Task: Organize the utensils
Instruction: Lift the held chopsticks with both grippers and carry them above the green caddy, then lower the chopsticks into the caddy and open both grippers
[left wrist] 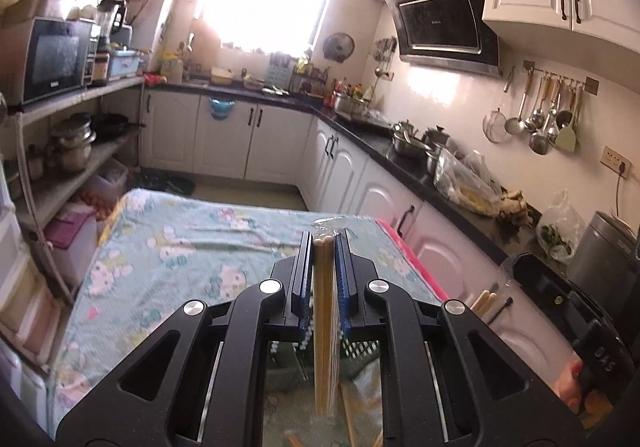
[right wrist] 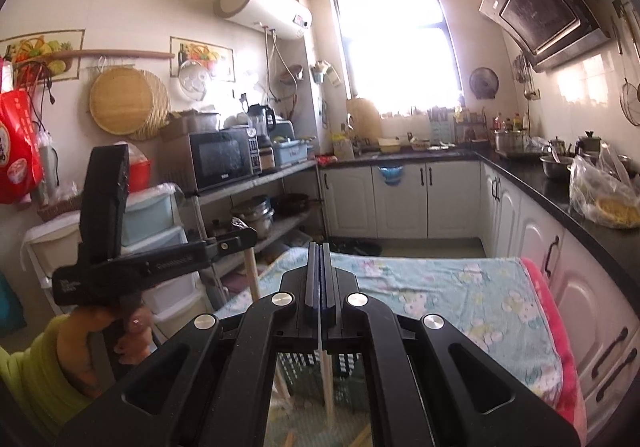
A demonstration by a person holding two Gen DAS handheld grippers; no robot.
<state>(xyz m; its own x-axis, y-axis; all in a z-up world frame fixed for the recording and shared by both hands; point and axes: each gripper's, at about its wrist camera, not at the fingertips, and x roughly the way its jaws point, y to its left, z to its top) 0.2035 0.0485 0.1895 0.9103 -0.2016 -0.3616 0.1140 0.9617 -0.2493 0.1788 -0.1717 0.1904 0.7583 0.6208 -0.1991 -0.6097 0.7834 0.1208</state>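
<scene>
Carrying step of sorting utensils, judged from both loads held clear above the desk (left wrist: 192, 231) with its floral cloth.

Slatted green basket (left wrist: 360, 349), glimpsed low behind the left gripper and nearer the cameras than the cloth's bare stretch; probably the utensil holder, though mostly hidden.

Left gripper (left wrist: 325, 247), above the desk's near edge: fingers closed on a pair of wooden chopsticks (left wrist: 323, 311), tips hanging toward the basket, clear wrapper poking past the fingertips.

Right gripper (right wrist: 319, 259), beside it over the same edge: fingers fully shut on a thin pale stick (right wrist: 327, 383), likely one chopstick, dangling below.

Next, probably: lowering each load upright into a basket compartment, then releasing. Which compartment, cannot tell.
</scene>
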